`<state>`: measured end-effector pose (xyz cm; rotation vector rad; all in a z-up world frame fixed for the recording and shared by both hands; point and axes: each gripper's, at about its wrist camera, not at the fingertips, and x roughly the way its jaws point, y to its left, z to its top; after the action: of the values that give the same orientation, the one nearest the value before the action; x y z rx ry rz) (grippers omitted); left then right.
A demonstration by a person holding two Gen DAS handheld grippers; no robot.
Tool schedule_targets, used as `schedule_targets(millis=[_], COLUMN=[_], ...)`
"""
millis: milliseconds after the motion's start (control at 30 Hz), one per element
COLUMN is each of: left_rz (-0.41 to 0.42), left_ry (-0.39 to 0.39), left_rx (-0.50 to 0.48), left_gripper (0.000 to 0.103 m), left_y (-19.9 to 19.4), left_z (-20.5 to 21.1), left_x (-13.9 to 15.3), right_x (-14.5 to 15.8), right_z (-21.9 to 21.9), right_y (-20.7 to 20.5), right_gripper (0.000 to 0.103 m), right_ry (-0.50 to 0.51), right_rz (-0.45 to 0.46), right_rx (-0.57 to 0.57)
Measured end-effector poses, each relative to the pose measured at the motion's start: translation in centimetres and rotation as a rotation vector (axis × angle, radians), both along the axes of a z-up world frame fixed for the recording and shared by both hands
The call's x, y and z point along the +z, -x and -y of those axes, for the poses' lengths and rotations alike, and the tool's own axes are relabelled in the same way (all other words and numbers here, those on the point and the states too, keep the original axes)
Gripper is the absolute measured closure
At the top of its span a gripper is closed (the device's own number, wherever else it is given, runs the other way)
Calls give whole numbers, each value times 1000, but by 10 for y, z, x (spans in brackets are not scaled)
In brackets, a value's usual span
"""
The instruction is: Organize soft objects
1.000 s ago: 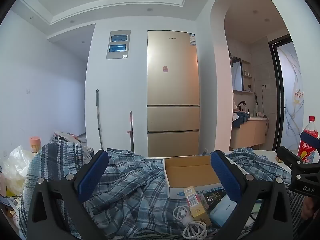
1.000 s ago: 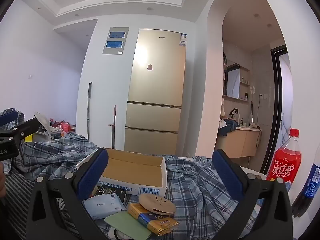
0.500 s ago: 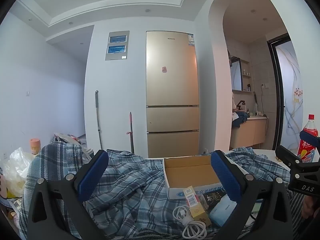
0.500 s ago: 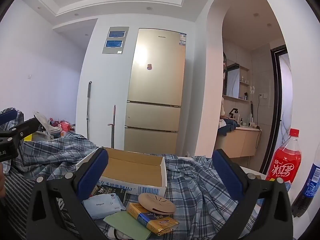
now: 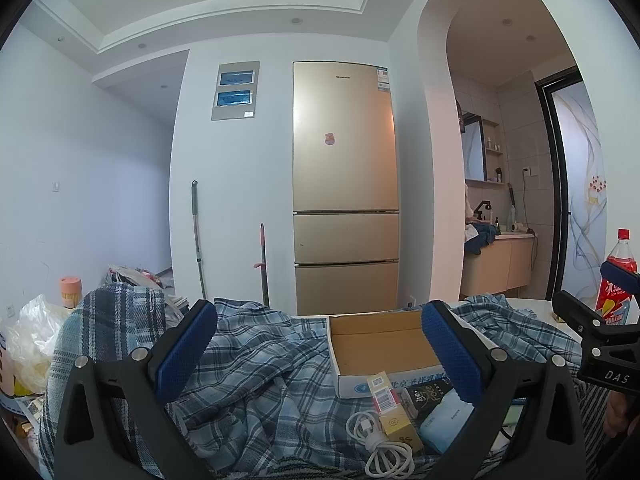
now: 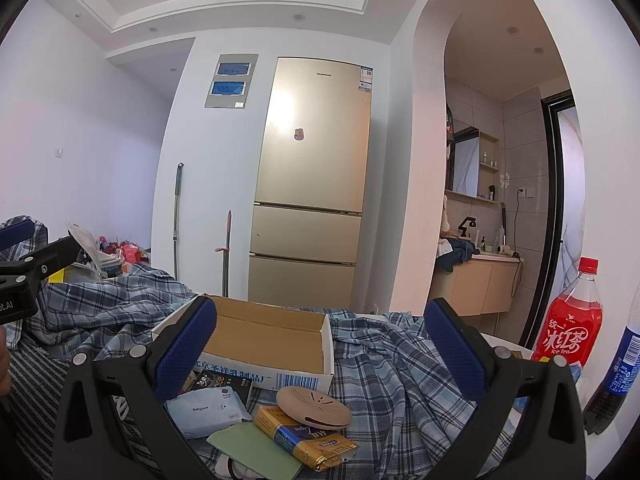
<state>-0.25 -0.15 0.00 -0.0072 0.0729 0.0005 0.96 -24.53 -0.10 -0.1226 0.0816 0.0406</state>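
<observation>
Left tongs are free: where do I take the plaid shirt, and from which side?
Pinch a raised fold of the plaid shirt left of the cardboard box, coming from above with the left tongs. The cloth there lies bare and bunched in ridges; nearer the box, the white cable and small packets lie on it.

- The plaid shirt (image 5: 260,364) is soft woven cloth, matt and rumpled.
- The open box (image 6: 264,334) is plain brown cardboard inside, with a white printed outer wall.
- Both grippers' jaws carry blue pads (image 5: 186,350) with a dimpled, rubbery texture on matt black plastic.
- The fridge (image 5: 346,184) has a smooth, satin gold metallic finish.
- The ice tea bottle (image 6: 570,320) is glossy clear plastic.
- The cable (image 5: 380,444) is smooth white plastic.
</observation>
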Motion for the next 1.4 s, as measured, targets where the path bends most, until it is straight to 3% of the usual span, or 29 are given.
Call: schedule_targets(millis=[300,1100,1400], left_rz=[10,-9,-9], left_ry=[-23,21,-10], left_rx=[-5,0,17], left_gripper=[0,0,0], left_y=[5,-3,-2], left_z=[3,-6,1], left_x=[0,-3,-2], right_x=[-3,0,1], right_z=[1,8,13], right_y=[-5,-5,-6], right_gripper=[0,0,0], right_ry=[1,-48,-68], right_rz=[-9,-32,-30], right_rx=[-3,-23,-21])
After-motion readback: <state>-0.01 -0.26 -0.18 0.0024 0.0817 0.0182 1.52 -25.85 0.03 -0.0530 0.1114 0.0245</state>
